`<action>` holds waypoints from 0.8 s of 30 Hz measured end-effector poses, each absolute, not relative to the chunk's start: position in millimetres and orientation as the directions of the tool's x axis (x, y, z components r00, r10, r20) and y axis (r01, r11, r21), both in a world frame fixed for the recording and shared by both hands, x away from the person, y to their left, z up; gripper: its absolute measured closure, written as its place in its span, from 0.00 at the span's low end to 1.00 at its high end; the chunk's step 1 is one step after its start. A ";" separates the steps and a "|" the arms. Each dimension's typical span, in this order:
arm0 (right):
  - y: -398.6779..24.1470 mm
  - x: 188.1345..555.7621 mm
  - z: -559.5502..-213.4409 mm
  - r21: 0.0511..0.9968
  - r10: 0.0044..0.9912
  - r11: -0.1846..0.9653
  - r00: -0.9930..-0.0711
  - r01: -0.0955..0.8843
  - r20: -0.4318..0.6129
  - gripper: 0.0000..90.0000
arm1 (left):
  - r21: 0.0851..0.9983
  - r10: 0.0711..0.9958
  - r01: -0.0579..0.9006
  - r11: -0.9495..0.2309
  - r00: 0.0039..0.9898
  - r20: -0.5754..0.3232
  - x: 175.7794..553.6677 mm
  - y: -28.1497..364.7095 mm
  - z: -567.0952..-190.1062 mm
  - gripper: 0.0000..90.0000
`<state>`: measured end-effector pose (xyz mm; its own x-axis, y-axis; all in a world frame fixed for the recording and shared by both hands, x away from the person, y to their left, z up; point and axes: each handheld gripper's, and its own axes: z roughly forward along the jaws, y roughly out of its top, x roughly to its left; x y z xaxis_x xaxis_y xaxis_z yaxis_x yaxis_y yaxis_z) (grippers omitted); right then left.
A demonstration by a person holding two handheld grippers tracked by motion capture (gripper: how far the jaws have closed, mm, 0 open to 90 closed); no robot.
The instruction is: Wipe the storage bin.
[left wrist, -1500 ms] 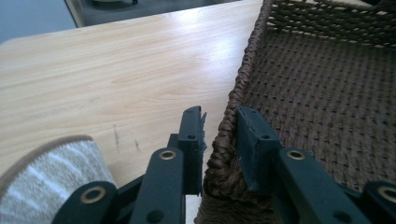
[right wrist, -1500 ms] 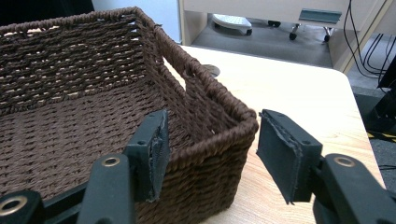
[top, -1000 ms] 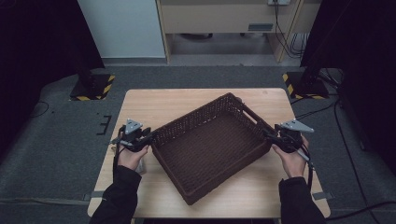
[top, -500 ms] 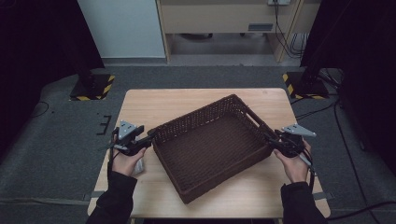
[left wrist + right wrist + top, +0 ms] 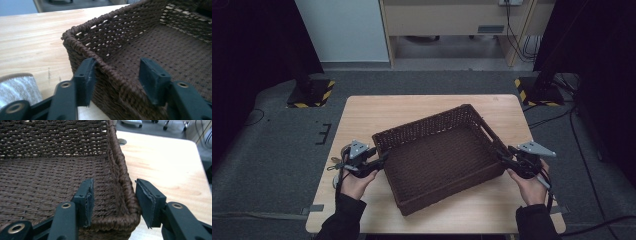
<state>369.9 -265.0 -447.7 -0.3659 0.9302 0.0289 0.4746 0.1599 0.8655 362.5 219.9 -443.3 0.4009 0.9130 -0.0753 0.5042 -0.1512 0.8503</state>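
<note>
Dark brown woven basket (image 5: pixel 439 160) sits skewed on the wooden table (image 5: pixel 382 112), one corner aimed at the near edge, roughly mid-table. Nothing inside it. Bare wood runs wide along the far edge and the far left corner; a narrower strip is free along the near edge on both sides of the basket's near corner.

Left gripper (image 5: pixel 379 161) is at the basket's left wall. In the left gripper view its jaws have just been opening and now straddle the rim (image 5: pixel 100 63): one pad touches or nearly touches the outside of the wall, the other stands clear over the inside, so released, not clamped.

Right gripper (image 5: pixel 503 156) is at the basket's right corner, close to the table's right edge. In the right gripper view the jaws bracket the rim (image 5: pixel 125 187), with a gap visible on the inner side; the outer pad looks just beside the weave, contact hard to tell. Reads as unclenched.

A grey-white object (image 5: pixel 17 88) lies on the table by the left gripper, near the left edge.
</note>
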 end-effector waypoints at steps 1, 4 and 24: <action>-265.3 370.2 -447.3 0.869 0.929 0.168 -0.370 0.466 0.019 0.56 | 0.852 0.915 0.499 -0.158 0.399 -0.064 364.7 218.5 -443.4 0.51; -266.3 370.6 -445.3 0.878 0.928 0.161 -0.371 0.452 0.021 0.55 | 0.854 0.914 0.496 -0.159 0.400 -0.063 371.2 216.4 -443.9 0.51; -268.5 353.9 -451.0 0.840 0.928 0.217 -0.372 0.497 -0.020 0.80 | 0.875 0.890 0.459 -0.150 0.448 -0.083 365.6 215.2 -437.7 0.51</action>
<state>353.9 -268.5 -451.0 -0.3718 0.9281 -0.0202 0.4972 0.2175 0.8399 365.6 215.2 -437.7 0.4478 0.8903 -0.0827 0.4594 -0.1497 0.8755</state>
